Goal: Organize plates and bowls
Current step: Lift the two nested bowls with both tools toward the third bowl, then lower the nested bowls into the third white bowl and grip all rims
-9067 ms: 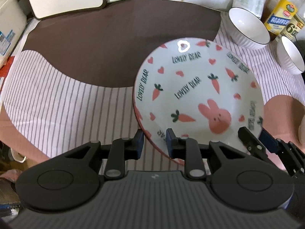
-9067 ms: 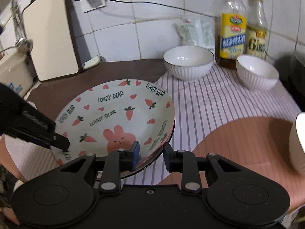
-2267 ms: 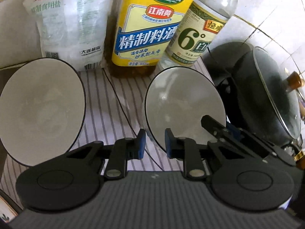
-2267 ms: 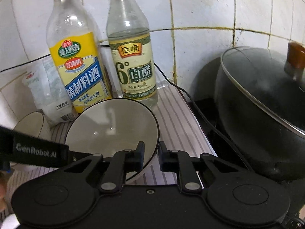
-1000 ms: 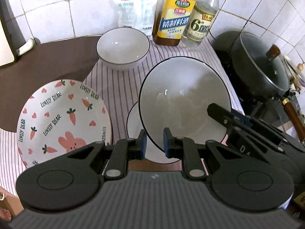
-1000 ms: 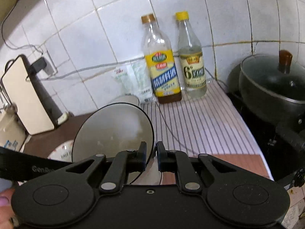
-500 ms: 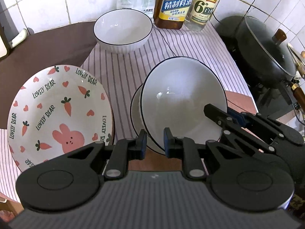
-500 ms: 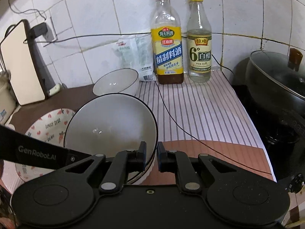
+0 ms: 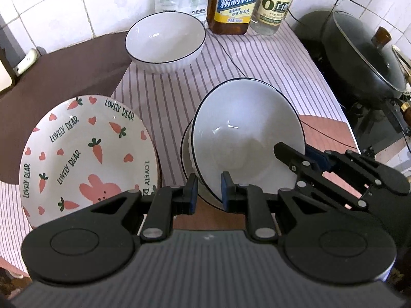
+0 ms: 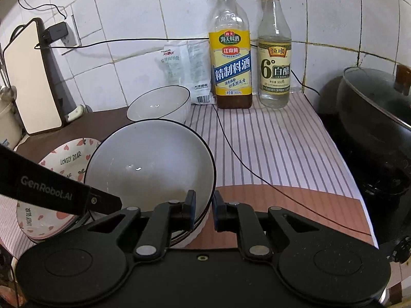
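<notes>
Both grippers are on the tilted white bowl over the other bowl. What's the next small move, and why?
Probably level the held bowl and ease it down to nest, then open. It sits tilted, rim clamped by both the left gripper and the right gripper, with the lower bowl showing just beneath its left edge, so it looks not yet seated.

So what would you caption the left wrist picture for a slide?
Both grippers, left gripper and right gripper, hold a white bowl over another bowl beside the bunny plate.
</notes>
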### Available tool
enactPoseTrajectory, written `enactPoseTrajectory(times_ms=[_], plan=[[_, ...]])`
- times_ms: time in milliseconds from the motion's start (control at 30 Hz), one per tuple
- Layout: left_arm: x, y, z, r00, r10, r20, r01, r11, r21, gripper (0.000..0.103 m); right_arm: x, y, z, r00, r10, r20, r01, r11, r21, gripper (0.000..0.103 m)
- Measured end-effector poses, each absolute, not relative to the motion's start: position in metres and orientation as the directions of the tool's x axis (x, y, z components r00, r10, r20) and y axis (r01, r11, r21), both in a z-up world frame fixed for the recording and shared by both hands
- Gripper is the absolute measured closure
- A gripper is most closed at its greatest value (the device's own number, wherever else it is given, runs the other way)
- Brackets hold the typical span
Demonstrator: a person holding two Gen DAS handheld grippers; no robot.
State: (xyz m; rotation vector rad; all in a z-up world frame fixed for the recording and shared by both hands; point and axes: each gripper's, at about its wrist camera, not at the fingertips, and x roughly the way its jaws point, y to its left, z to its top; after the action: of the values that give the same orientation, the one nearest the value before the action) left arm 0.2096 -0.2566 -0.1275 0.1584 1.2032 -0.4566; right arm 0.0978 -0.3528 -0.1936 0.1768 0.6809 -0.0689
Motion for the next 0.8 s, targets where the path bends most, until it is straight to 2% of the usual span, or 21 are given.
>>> enactPoseTrajectory(times_ms=[100, 167, 400, 700, 800], plan=[[0.211, -0.259, -0.127, 0.268, -0.236, -0.934, 0.417, 0.903, -0.108, 0.084, 0.098, -0.350, -0.194, 0.773, -0.020, -0.634, 0.130, 0.984, 0.126, 0.087], [0.212, -0.260, -0.127, 0.268, -0.212, -0.940, 0.408, 0.909, -0.088, 0.084, 0.098, -0.348, -0.195, 0.767, -0.049, -0.640, 0.141, 0.986, 0.093, 0.092], [0.215, -0.254, -0.129, 0.285, -0.227, -0.931, 0.388, 0.916, -0.104, 0.083, 0.095, -0.356, -0.200, 0.787, -0.007, -0.617, 0.141, 0.976, 0.168, 0.092], [0.218, -0.214, -0.105, 0.347, -0.337, -0.875, 0.387, 0.901, -0.193, 0.080, 0.084, -0.340, -0.163, 0.820, -0.029, -0.572, 0.124, 0.984, 0.127, 0.088], [0.226, -0.193, -0.092, 0.381, -0.375, -0.845, 0.361, 0.902, -0.237, 0.080, 0.090, -0.334, -0.147, 0.833, 0.001, -0.554, 0.100, 0.983, 0.152, 0.080]])
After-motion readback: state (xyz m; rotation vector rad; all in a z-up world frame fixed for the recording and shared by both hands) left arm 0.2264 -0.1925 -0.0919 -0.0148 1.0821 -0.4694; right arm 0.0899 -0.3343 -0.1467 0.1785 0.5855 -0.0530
